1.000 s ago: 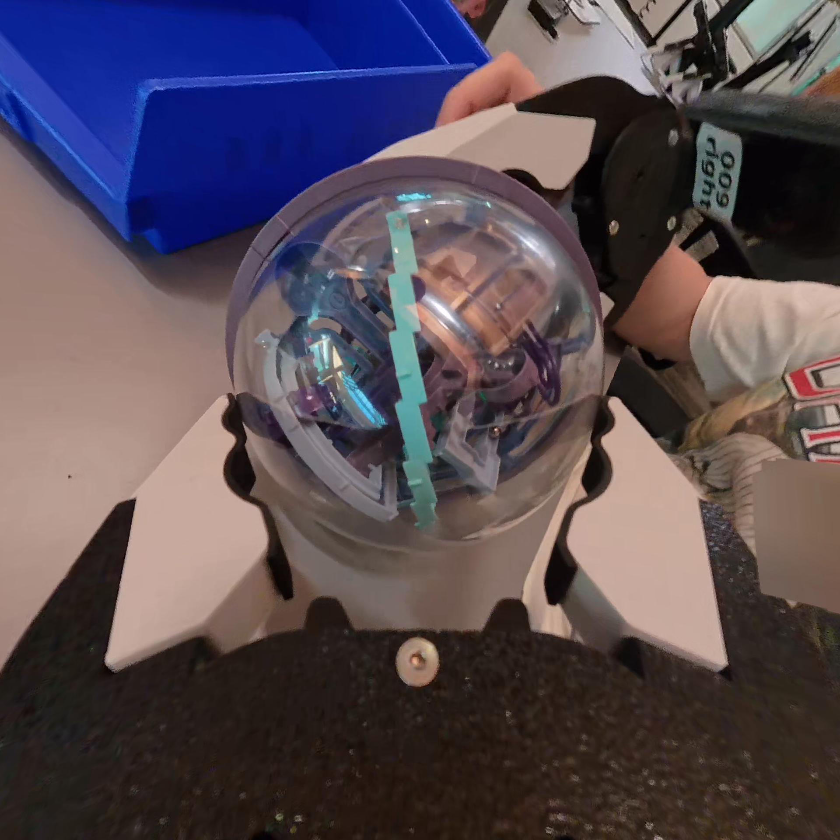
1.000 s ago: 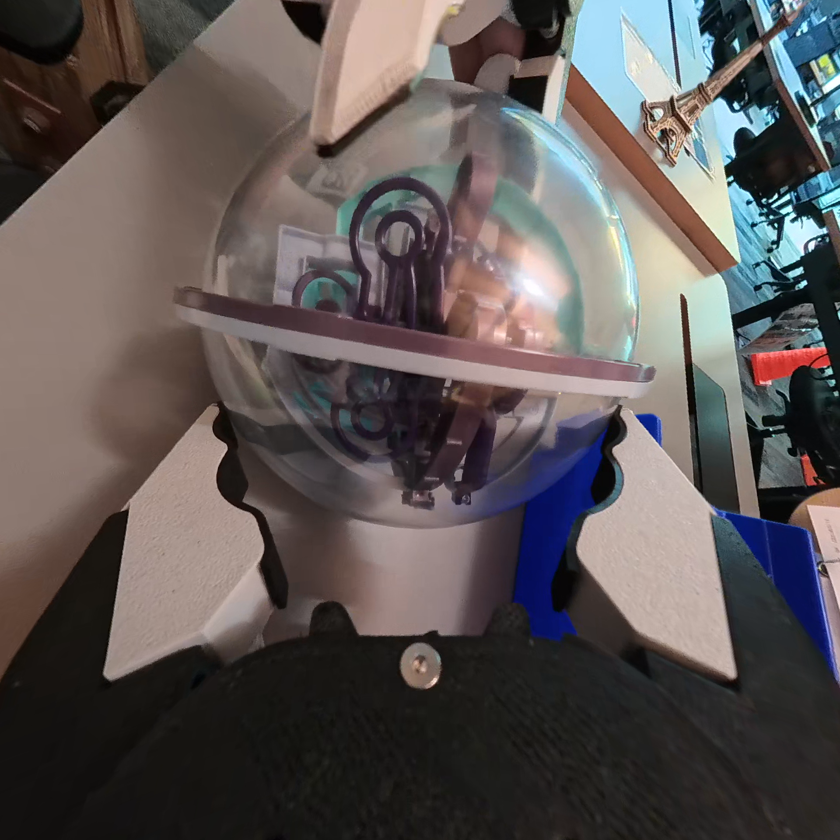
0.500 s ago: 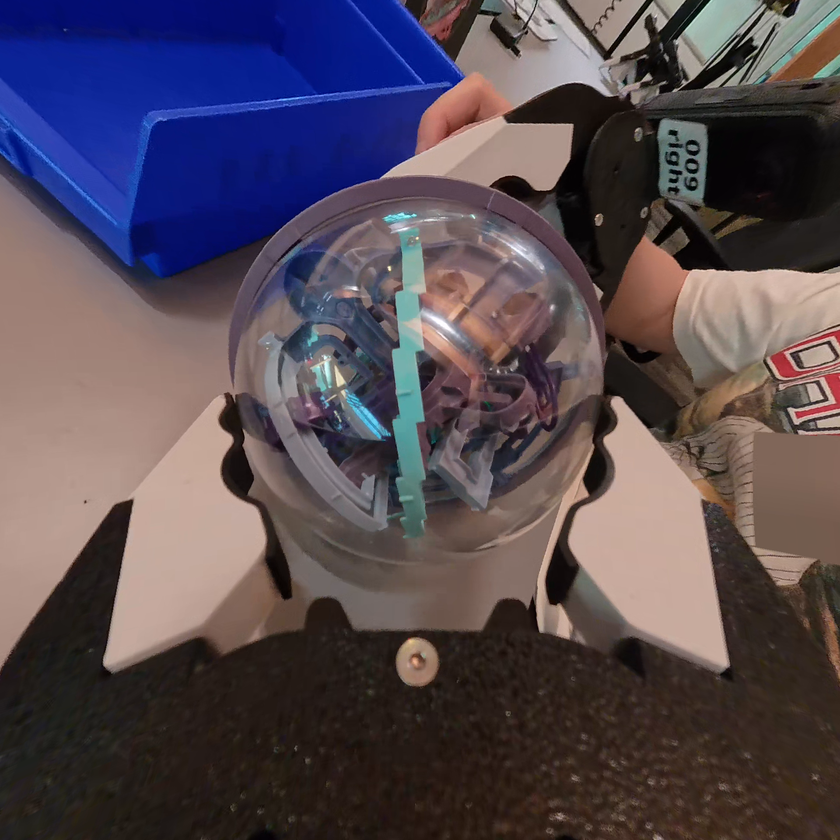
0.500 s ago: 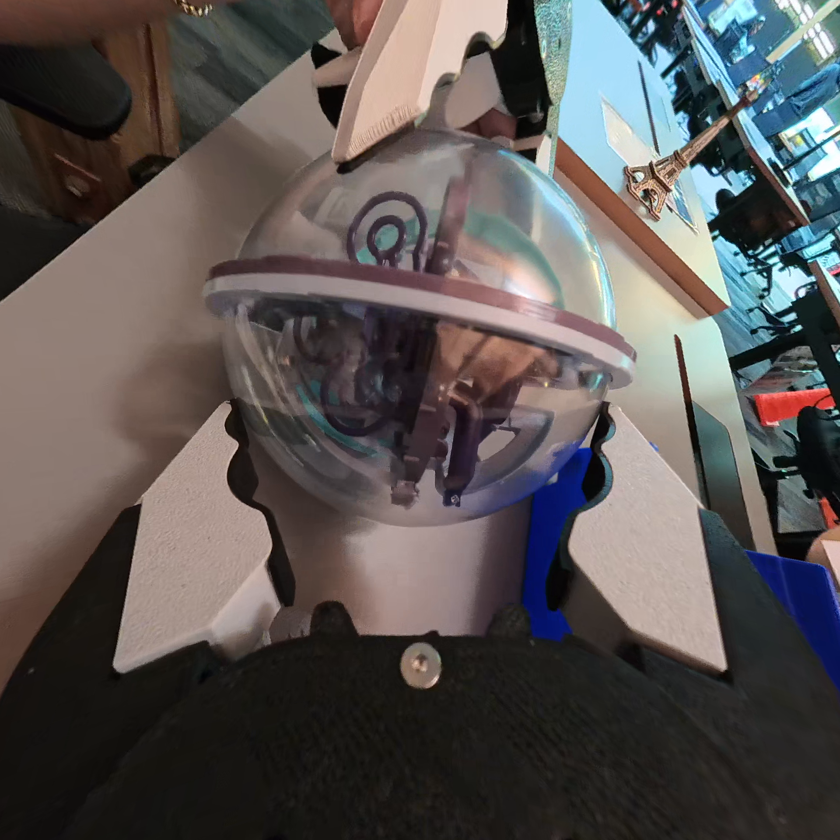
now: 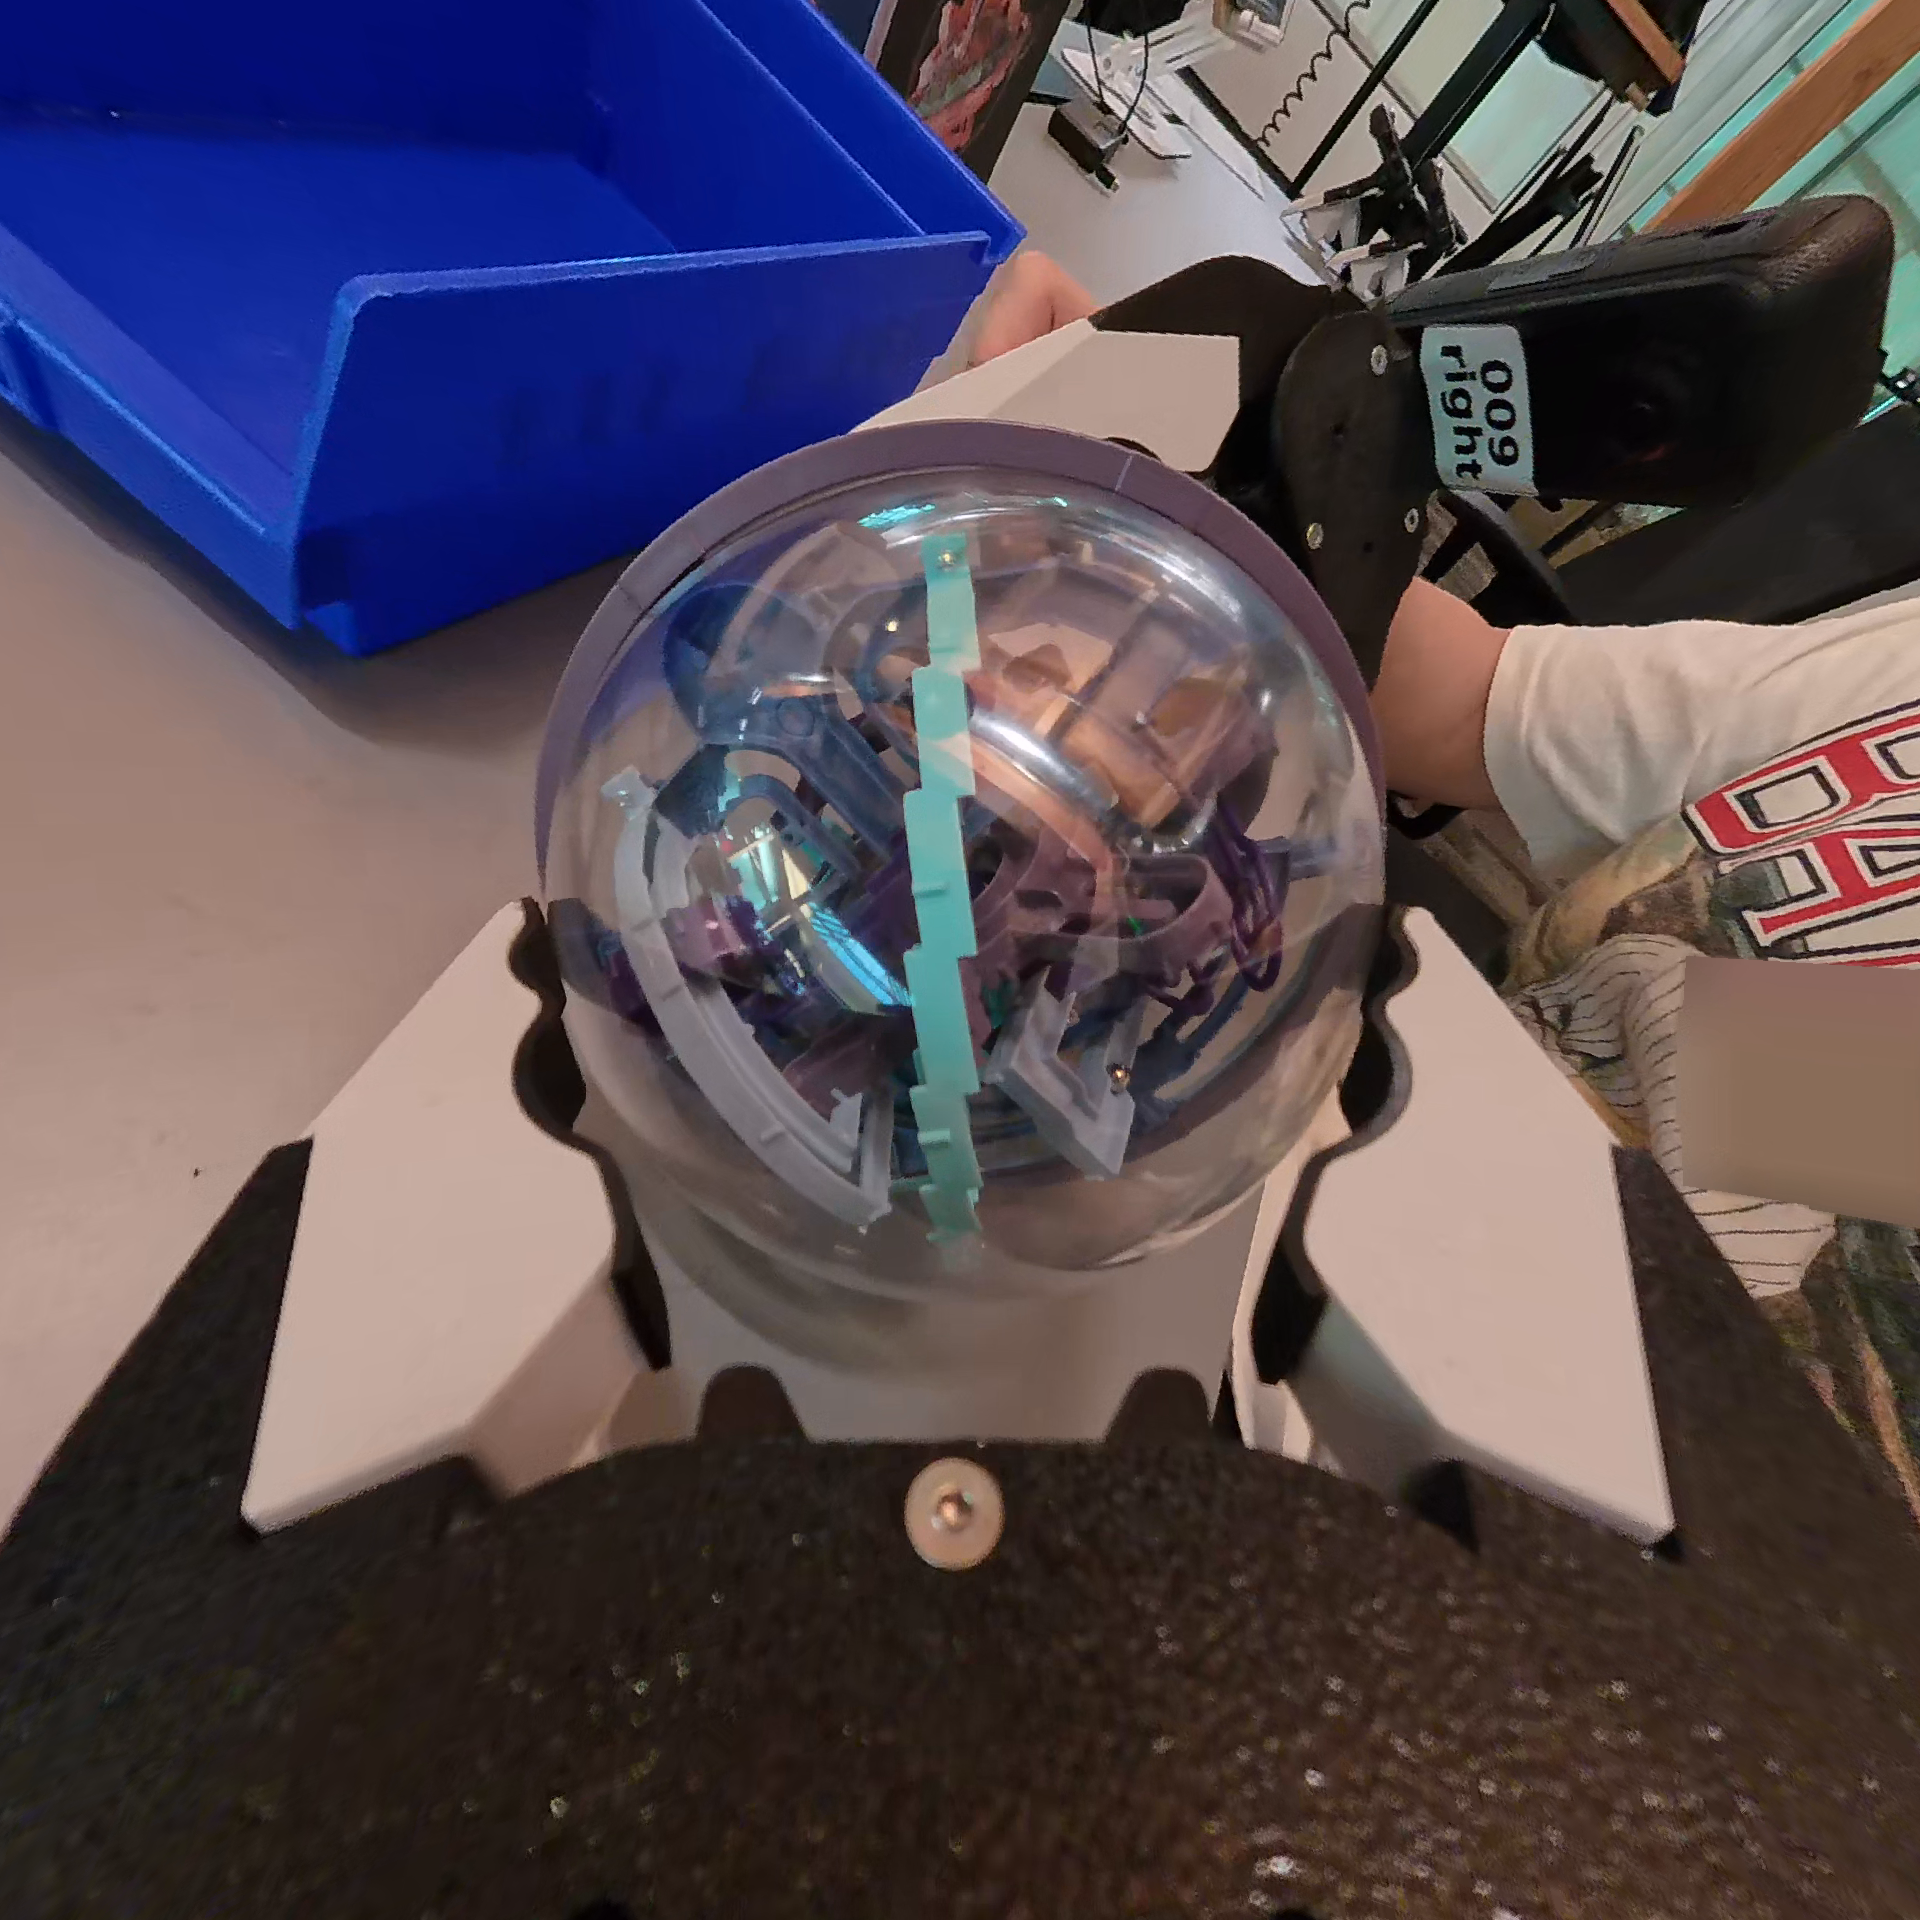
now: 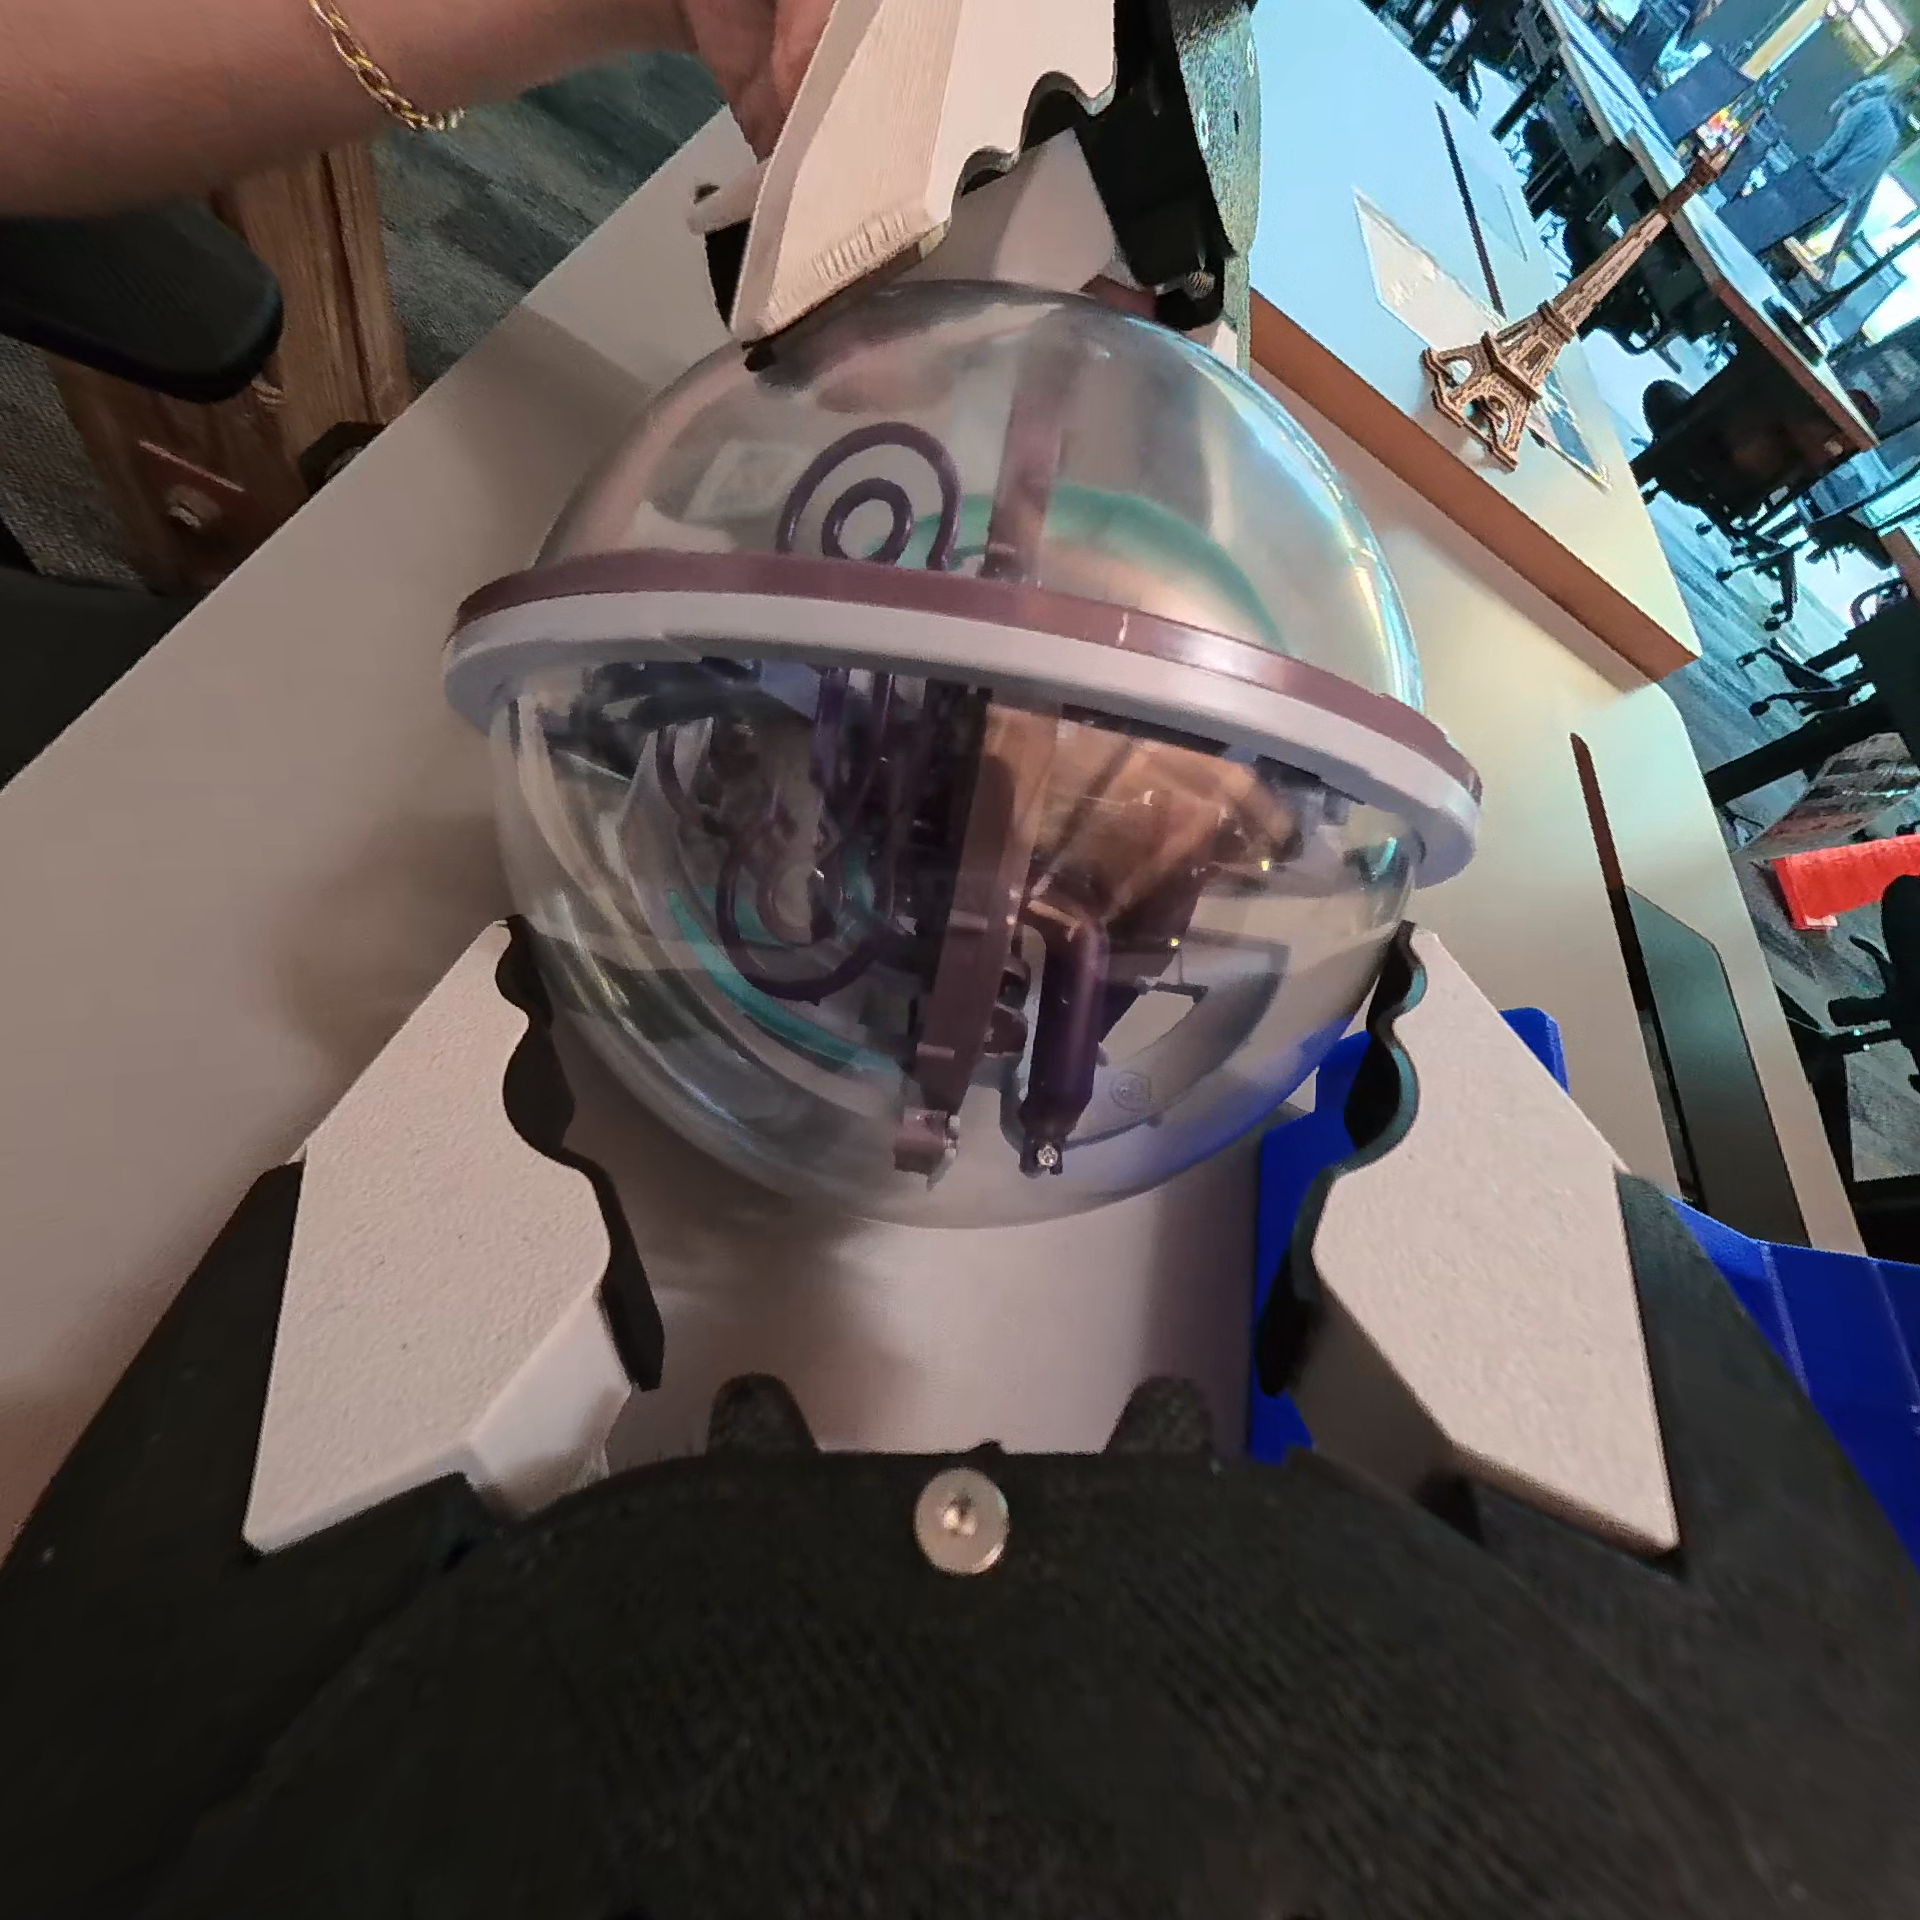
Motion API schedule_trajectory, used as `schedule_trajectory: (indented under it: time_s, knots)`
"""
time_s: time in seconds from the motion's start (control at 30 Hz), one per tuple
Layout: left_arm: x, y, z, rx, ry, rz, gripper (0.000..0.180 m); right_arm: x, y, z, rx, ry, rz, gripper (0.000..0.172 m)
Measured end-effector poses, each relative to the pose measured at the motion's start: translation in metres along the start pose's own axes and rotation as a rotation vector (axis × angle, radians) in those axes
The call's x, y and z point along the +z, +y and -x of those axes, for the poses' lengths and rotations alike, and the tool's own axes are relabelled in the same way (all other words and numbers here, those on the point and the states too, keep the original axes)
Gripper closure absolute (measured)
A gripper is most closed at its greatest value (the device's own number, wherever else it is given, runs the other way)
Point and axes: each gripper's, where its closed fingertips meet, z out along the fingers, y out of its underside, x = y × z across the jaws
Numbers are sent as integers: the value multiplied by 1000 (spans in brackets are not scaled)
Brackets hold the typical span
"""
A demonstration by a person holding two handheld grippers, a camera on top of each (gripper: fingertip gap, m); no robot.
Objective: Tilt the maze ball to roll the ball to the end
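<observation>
Through my left wrist view I look down on a pale grey tabletop (image 5: 156,831) with a blue plastic bin (image 5: 436,312) at its far left, and beyond the table's edge a jumble of dark stands and cables in a bright room. My left gripper (image 5: 961,914) is spread wide around the maze ball (image 5: 961,883), its dark wavy pads pressed to the clear shell on both sides; a teal stepped track runs down the ball's middle and a purple rim arcs over the far side. Only here do I see my right gripper's black body (image 5: 1351,436) coming in from the upper right, my right hand (image 5: 1444,707) and white sleeve behind it. From my right wrist view the table (image 6: 208,831) tilts steeply, a wooden-edged desk bears a small tower model (image 6: 1507,353), and office chairs crowd the far right. My right gripper (image 6: 961,956) also clasps the maze ball (image 6: 935,935), wide, pads against the lower shell, the purple-and-white rim crossing slantwise above. This view alone shows my left gripper's white finger (image 6: 862,208) resting on top of the ball, and my left wrist with a gold bracelet (image 6: 374,73).
</observation>
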Motion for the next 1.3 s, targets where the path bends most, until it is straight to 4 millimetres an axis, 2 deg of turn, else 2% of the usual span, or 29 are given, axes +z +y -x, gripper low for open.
schedule_trajectory:
  time_s: [0.37, 0.63, 0.83, 1.0, 1.3]
  knots:
    - [-4, -3, 2, 9, 26, -44, 36, 1, 2, -1, 20, 12, 41, 24]
    - [-19, -9, 6, -60, -87, -44, 52, 1, 9, -7, 76, 28, 76, 26]
    - [-19, -14, 7, -56, -166, -43, 53, 3, 16, -7, 115, 44, 144, 27]
    - [-15, -9, 7, -90, -143, -22, 41, 4, -3, -3, 205, 21, 65, 30]
    - [-18, -11, 11, -79, -84, -62, 42, 3, -1, -6, 152, 14, 6, 36]
